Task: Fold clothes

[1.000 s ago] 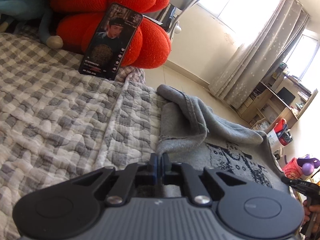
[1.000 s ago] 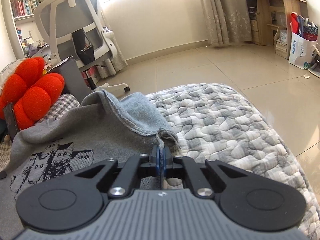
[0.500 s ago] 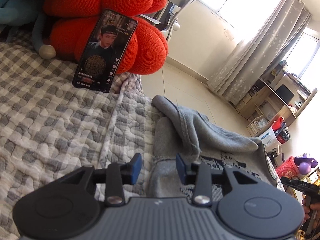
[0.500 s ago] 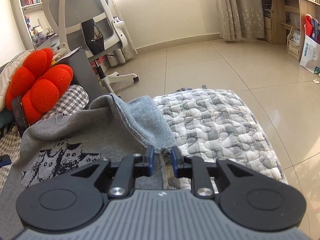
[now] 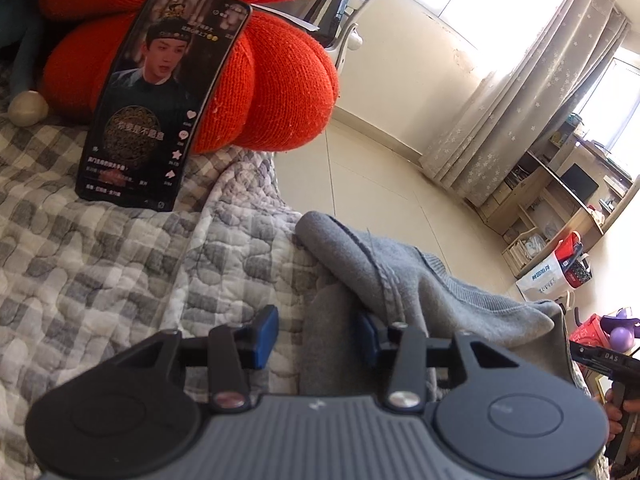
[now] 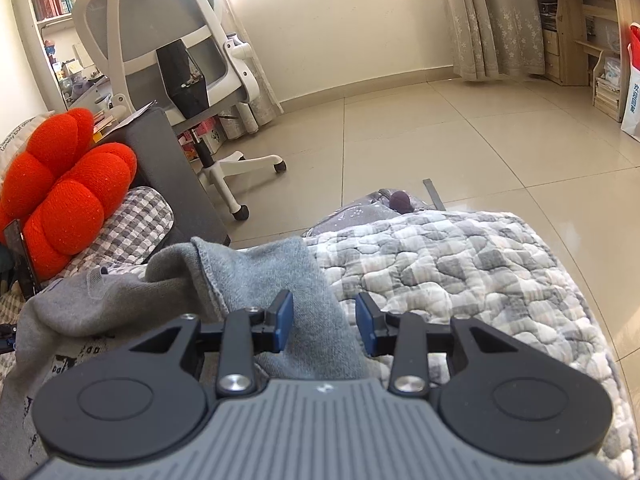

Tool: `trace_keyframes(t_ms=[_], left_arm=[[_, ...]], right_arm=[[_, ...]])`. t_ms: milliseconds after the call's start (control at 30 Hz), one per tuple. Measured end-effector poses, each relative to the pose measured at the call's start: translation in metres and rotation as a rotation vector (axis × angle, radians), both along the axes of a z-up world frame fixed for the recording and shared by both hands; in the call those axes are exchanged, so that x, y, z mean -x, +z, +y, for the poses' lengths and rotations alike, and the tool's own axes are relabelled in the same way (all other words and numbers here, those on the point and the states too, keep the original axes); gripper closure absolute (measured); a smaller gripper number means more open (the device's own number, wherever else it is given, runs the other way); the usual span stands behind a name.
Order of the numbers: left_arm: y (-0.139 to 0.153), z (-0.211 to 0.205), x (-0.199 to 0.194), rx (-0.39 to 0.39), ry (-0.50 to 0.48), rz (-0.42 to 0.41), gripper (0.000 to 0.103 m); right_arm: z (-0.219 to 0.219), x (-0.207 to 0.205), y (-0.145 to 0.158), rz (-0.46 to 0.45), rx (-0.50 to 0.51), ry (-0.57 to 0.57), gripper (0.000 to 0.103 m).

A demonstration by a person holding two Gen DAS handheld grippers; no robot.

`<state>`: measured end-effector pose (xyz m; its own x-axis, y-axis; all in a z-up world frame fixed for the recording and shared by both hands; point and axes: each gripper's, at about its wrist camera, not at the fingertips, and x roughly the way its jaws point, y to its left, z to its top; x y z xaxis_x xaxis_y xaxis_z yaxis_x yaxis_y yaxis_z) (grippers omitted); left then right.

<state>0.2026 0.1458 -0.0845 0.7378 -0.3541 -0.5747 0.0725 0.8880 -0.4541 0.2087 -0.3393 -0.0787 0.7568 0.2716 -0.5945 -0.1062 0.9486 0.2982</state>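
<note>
Left wrist view shows the left gripper [image 5: 316, 336] with jaws parted, nothing pinched, above the grey sweatshirt [image 5: 400, 280] on the bed quilt [image 5: 120, 272], likewise the right gripper [image 6: 324, 326], so re-grip opposite edges evenly, then fold flat.

Two fisheye cameras, each mounted just behind a handheld gripper, look forward and downward, close over a bed. The left wrist view faces a red cushion [image 5: 256, 80] and curtained window. The right wrist view faces an office chair [image 6: 172, 52]. Both share the grey sweater [image 5: 400, 280], quilt [image 6: 460, 264] and cushion.
</note>
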Motion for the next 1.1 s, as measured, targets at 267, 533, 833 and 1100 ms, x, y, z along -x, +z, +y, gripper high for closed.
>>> trace_keyframes(t_ms=[267,533,833,1100], left_arm=[[0.005,-0.018,0.002,-0.098,-0.008,-0.057,0.097],[0.033,-0.012,0.02,-0.377,0.158,-0.171,0.098],[0.023,0.007,0.023,-0.465,0.231,-0.085,0.098],[0.046,0.007,0.059,-0.418,0.219,-0.195,0.098]], right_arm=[[0.022,0.0,-0.003,-0.063,0.087,0.011,0.091],[-0.009,0.01,0.012,-0.106,0.174,-0.164,0.093],[-0.005,0.016,0.002,-0.097,0.245,-0.225,0.093],[-0.002,0.057,0.033,-0.229,0.185,-0.182,0.093]])
